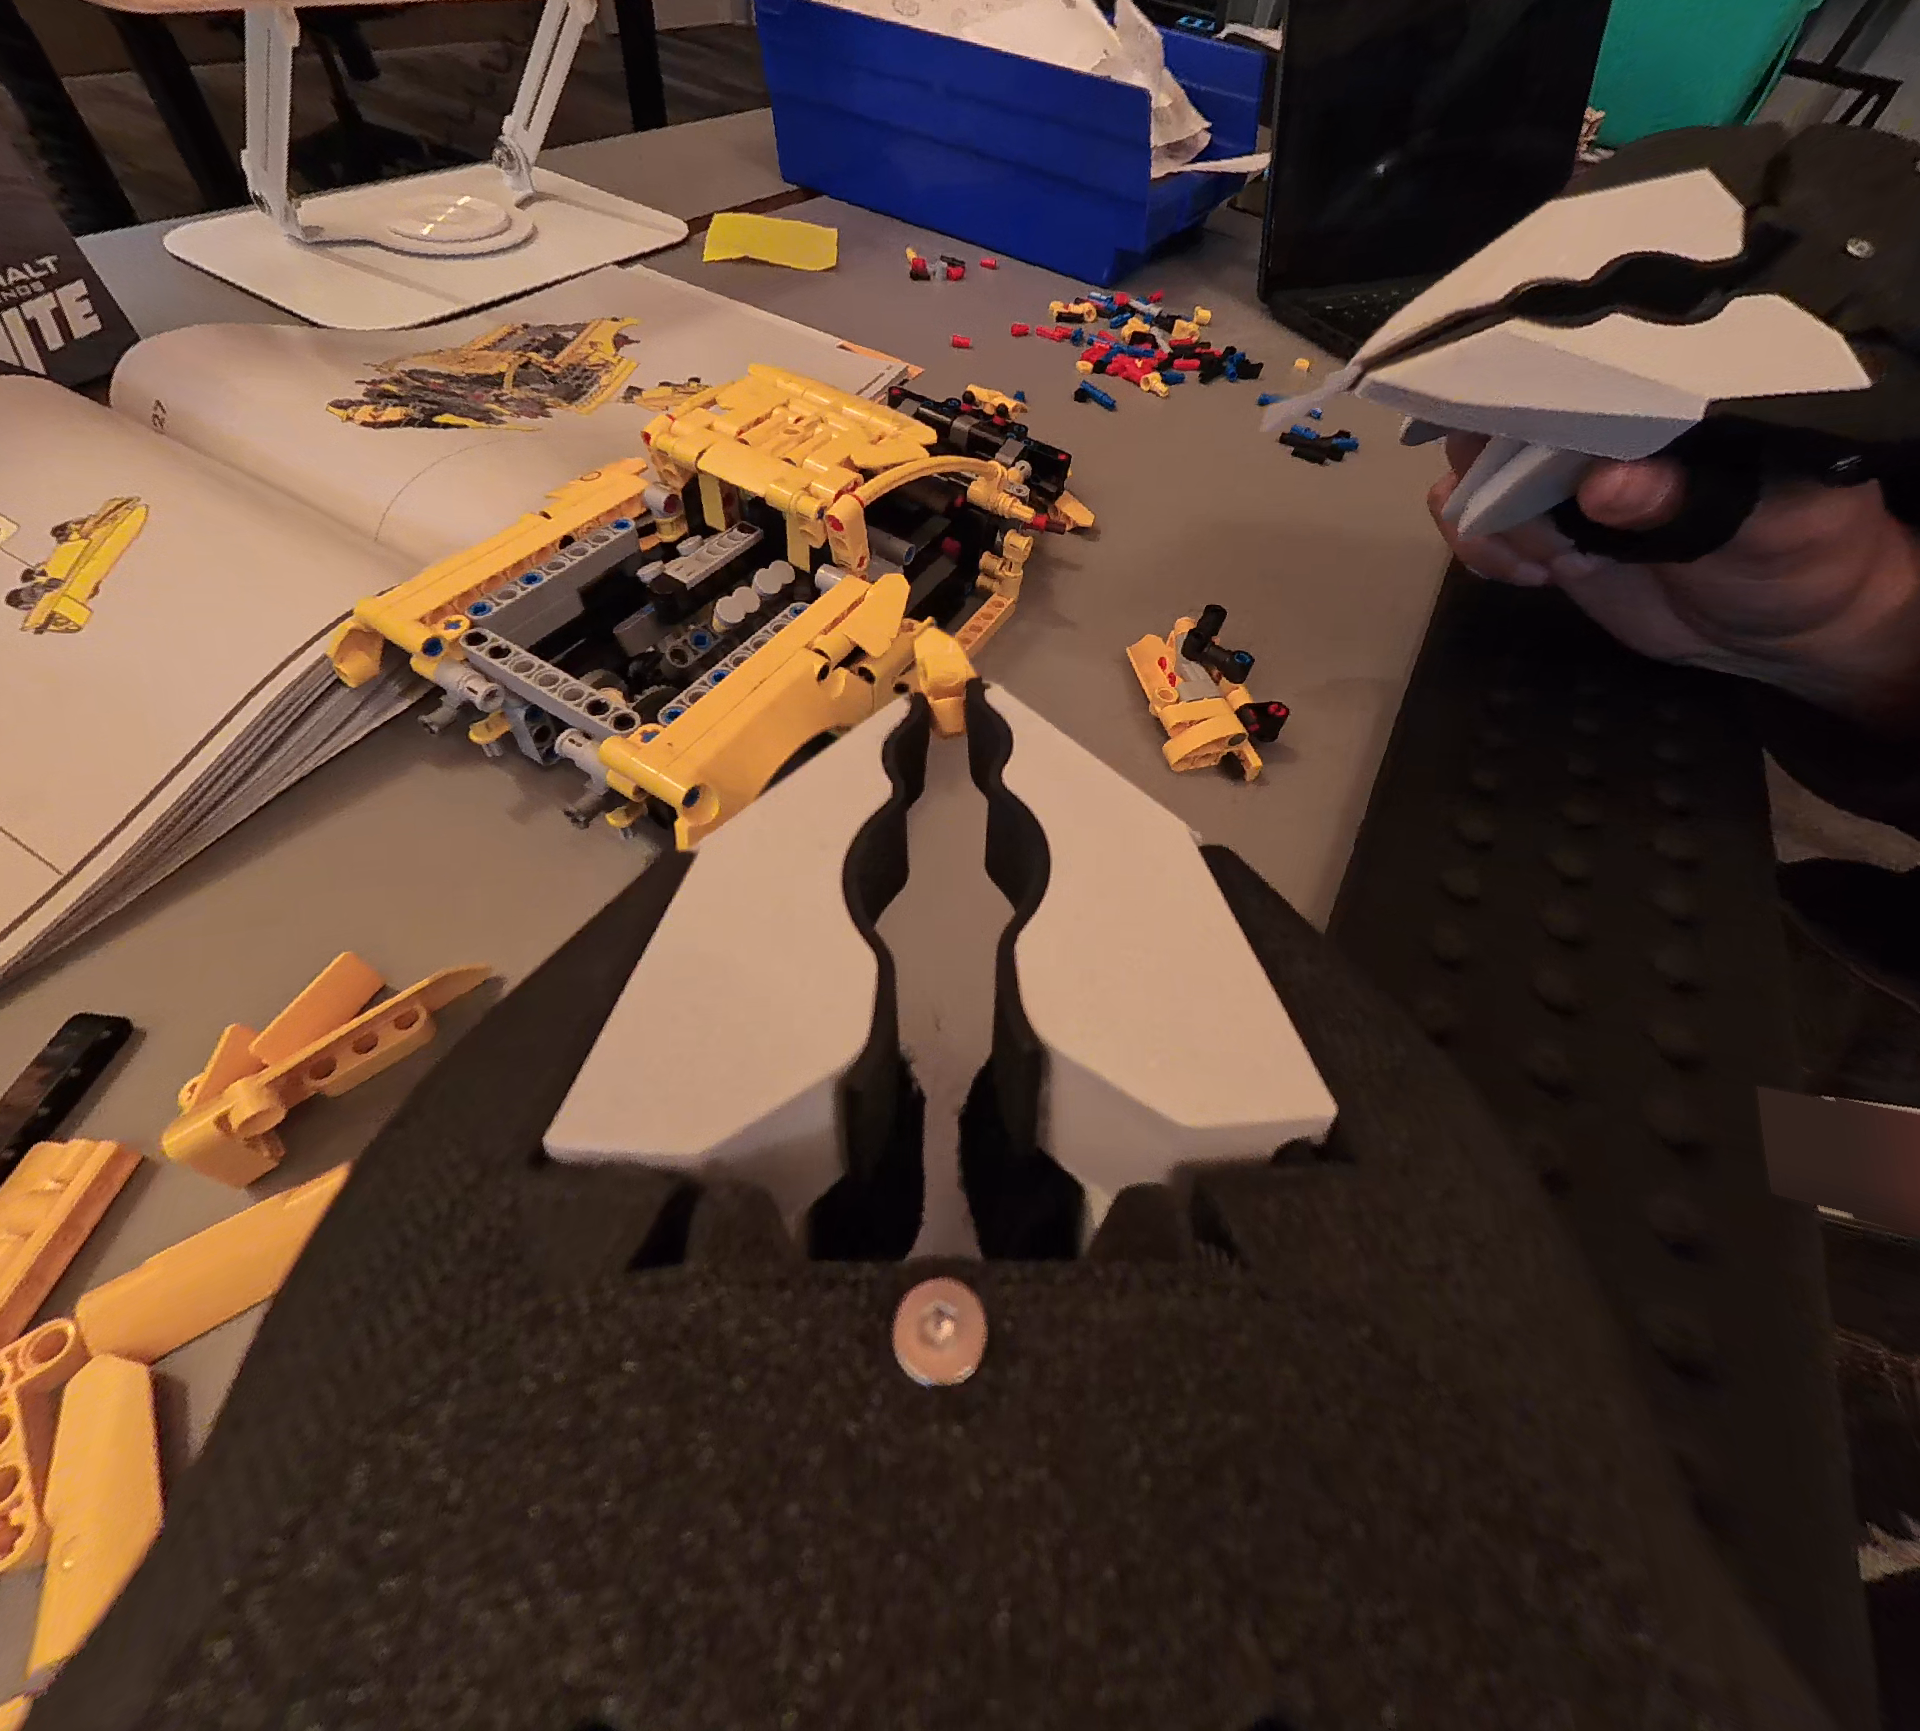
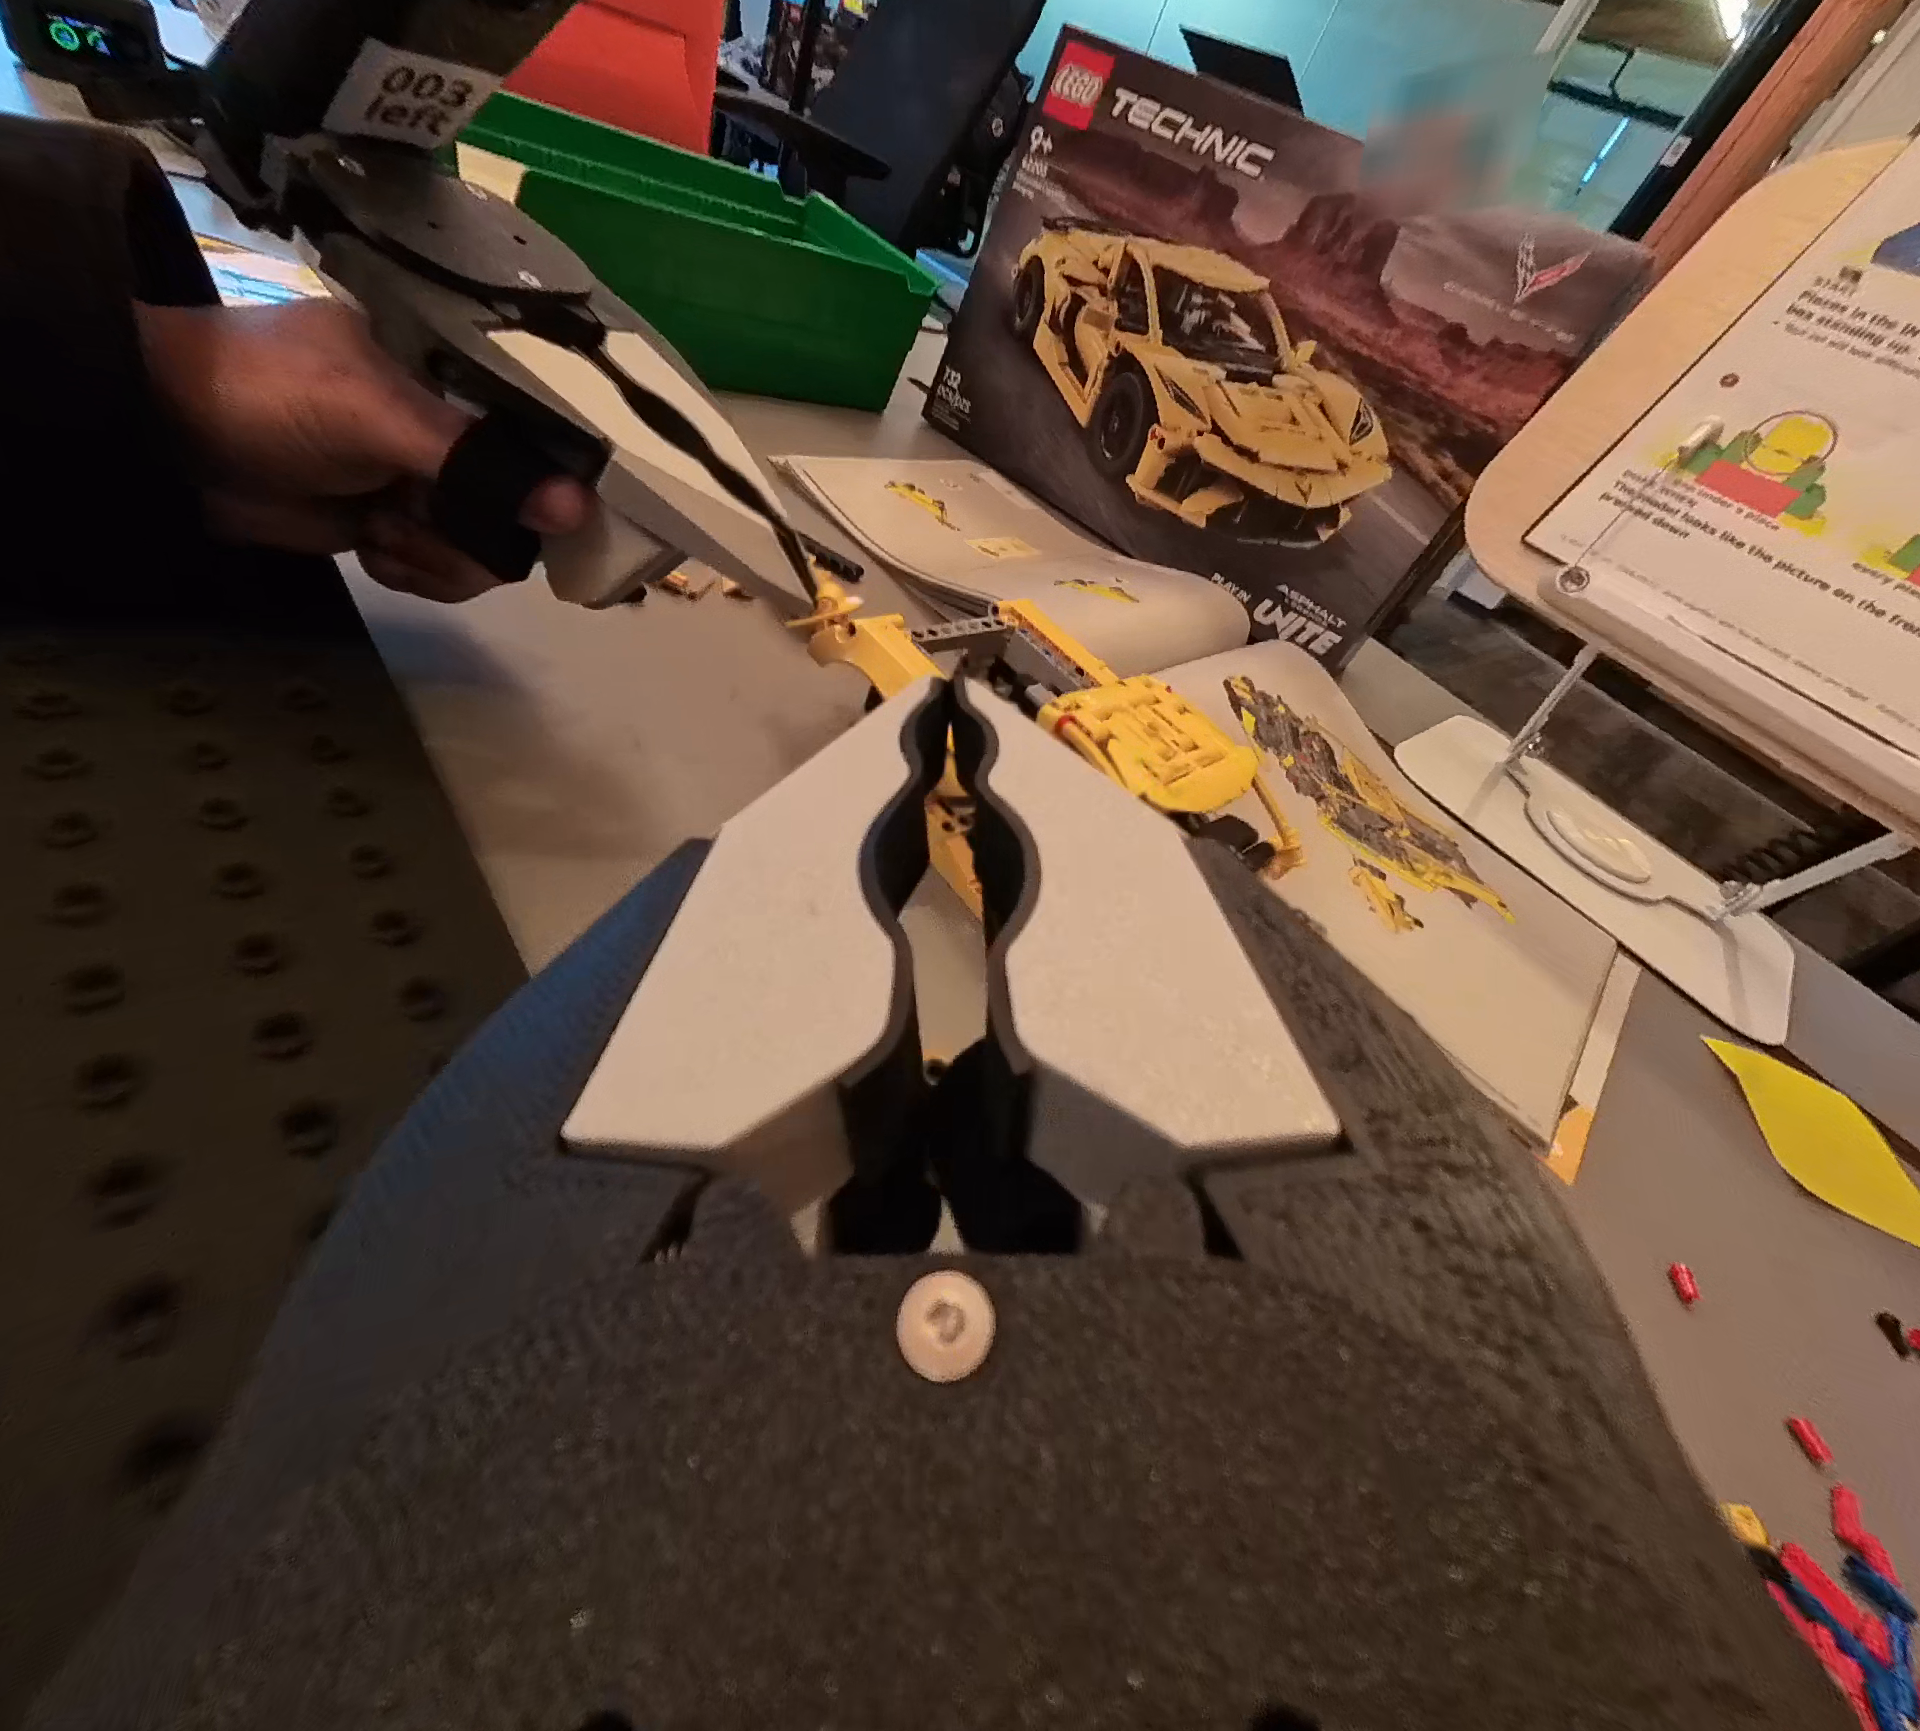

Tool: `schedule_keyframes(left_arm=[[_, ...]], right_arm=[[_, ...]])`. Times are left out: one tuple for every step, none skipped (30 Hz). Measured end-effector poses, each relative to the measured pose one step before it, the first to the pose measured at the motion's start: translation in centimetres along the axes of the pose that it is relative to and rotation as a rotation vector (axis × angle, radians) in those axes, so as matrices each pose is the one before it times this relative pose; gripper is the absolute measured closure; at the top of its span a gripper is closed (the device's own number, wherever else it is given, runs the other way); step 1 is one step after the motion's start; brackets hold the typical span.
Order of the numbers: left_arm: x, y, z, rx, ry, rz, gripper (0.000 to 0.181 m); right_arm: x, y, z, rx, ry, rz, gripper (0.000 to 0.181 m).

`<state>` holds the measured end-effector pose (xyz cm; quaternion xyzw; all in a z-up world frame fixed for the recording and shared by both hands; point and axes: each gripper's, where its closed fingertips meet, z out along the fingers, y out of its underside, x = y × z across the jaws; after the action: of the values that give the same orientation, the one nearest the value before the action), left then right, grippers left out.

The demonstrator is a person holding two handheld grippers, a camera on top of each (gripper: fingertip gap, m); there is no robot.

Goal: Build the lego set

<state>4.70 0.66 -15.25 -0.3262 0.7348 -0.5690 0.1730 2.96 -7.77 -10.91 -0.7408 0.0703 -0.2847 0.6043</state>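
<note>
The half-built yellow car model (image 1: pixel 727 559) lies on the grey table, partly on the open instruction booklet (image 1: pixel 260 518). My left gripper (image 1: pixel 945 707) is shut on a yellow piece at the model's near right corner (image 1: pixel 940 671). The right wrist view shows that gripper (image 2: pixel 816 592) pinching this yellow piece (image 2: pixel 831 616) from the left. My right gripper (image 2: pixel 951 694) is shut with nothing seen between its tips, just in front of the model (image 2: pixel 1143 736). In the left wrist view it (image 1: pixel 1288 408) hovers above the small pins.
A small yellow sub-assembly (image 1: pixel 1205 694) and a scatter of small pins (image 1: pixel 1143 341) lie right of the model. Loose yellow panels (image 1: pixel 291 1068) lie near left. A blue bin (image 1: pixel 987 112), dark laptop (image 1: pixel 1434 71), green bin (image 2: pixel 727 268), set box (image 2: pixel 1247 331) and document stand (image 1: pixel 416 227) ring the table. The tips of one gripper are about 10 cm away from the tips of the other.
</note>
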Motion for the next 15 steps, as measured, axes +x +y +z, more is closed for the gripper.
schedule_keyframes(left_arm=[[-0.164,0.242,0.065,-0.0213,-0.0094,-0.0046,0.175],[-0.134,0.473,0.016,-0.037,-0.0109,0.0017,0.175],[-0.153,0.824,-0.037,-0.0593,-0.0141,0.0057,0.175],[-0.236,1.091,-0.092,-0.0724,-0.021,0.0146,0.175],[-0.222,1.083,-0.114,-0.0676,-0.0212,0.017,0.175],[-0.147,0.725,-0.166,-0.0381,-0.0163,0.0099,0.175],[0.031,0.344,-0.186,-0.0086,-0.0033,0.0037,0.175],[0.219,0.357,-0.074,-0.0149,0.0129,-0.0004,0.175],[0.103,0.54,0.02,-0.034,0.0091,0.0073,0.175],[-0.056,0.593,0.086,-0.0416,0.0009,0.0197,0.175],[-0.036,0.391,0.059,-0.0329,0.0039,0.0233,0.175],[-0.029,0.13,-0.054,-0.0179,0.0064,0.0169,0.175],[0.053,0.112,-0.084,-0.02,0.0154,0.0049,0.175],[0.074,0.117,-0.027,-0.0237,0.0174,-0.0013,0.175],[0.001,0.041,0.055,-0.017,0.0074,0.0019,0.175]], right_arm=[[-0.153,0.243,0.064,-0.0131,-0.0108,0.0064,0.181],[-0.35,0.459,0.183,-0.0241,-0.0289,0.0111,0.181],[-0.444,0.743,0.427,-0.0416,-0.0409,0.0335,0.181],[-0.399,0.712,0.6,-0.0461,-0.0384,0.0369,0.181],[-0.6,0.602,0.695,-0.0455,-0.0426,0.0133,0.181],[-0.74,0.23,0.65,-0.0305,-0.0354,-0.0182,0.181],[-0.653,-0.127,0.618,-0.0166,-0.0118,-0.0486,0.181],[-0.725,-0.043,0.736,-0.028,-0.0082,-0.0706,0.181],[-0.404,0.371,0.947,-0.0564,0.0046,-0.0671,0.181],[-0.418,0.479,1.131,-0.0569,-0.012,-0.0417,0.181],[-0.545,0.42,1.184,-0.0433,-0.0358,-0.0157,0.181],[-0.274,0.536,1.067,-0.0505,-0.0326,-0.0057,0.181],[0.091,0.455,0.827,-0.049,-0.0178,-0.0039,0.181],[0.143,0.136,0.572,-0.0273,-0.0142,-0.0044,0.181],[0.095,-0.249,0.338,0.0045,-0.0099,-0.0038,0.181]])
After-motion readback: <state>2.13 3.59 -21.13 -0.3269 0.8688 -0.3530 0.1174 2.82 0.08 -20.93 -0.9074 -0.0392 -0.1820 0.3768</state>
